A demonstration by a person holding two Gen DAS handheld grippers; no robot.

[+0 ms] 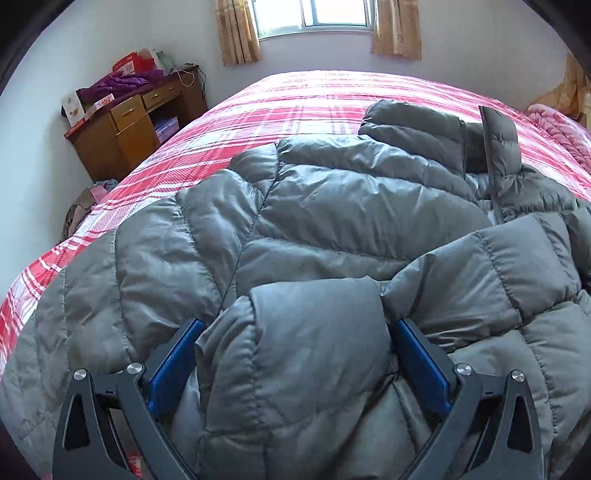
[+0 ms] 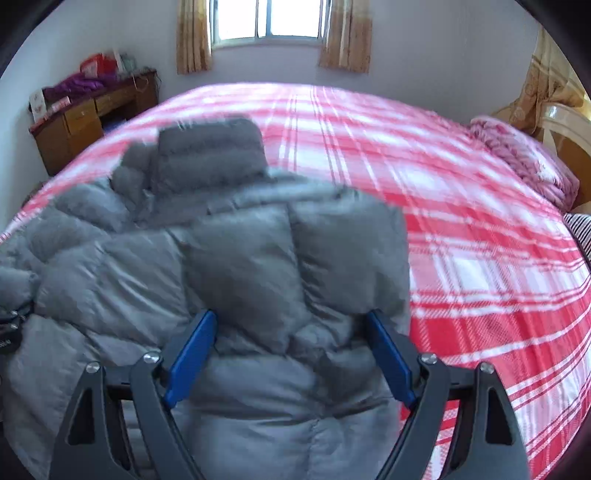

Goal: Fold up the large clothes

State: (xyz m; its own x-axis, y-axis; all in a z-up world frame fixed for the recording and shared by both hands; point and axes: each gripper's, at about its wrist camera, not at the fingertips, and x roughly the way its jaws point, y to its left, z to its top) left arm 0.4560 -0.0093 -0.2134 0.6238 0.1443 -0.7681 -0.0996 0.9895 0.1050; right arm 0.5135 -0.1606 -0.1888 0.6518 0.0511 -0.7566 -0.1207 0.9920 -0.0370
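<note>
My right claw stands wide, its pads off the puffy grey jacket bulging between them; my left claw straddles a padded fold likewise – squeezing or not, I cannot tell. The jacket lies on the plaid bed, sleeves tucked – the next fold needs a fresh grip.

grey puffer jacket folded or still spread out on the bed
Partly folded: the grey puffer jacket lies bunched on the plaid bed, one sleeve laid across its front, not yet a compact bundle.

Lighting: daylight from the window, overexposed. Glare on the far plaid bedspread. Left view sharp; right view motion-blurred across the puffer jacket. Fisheye bending, dark corners.
</note>
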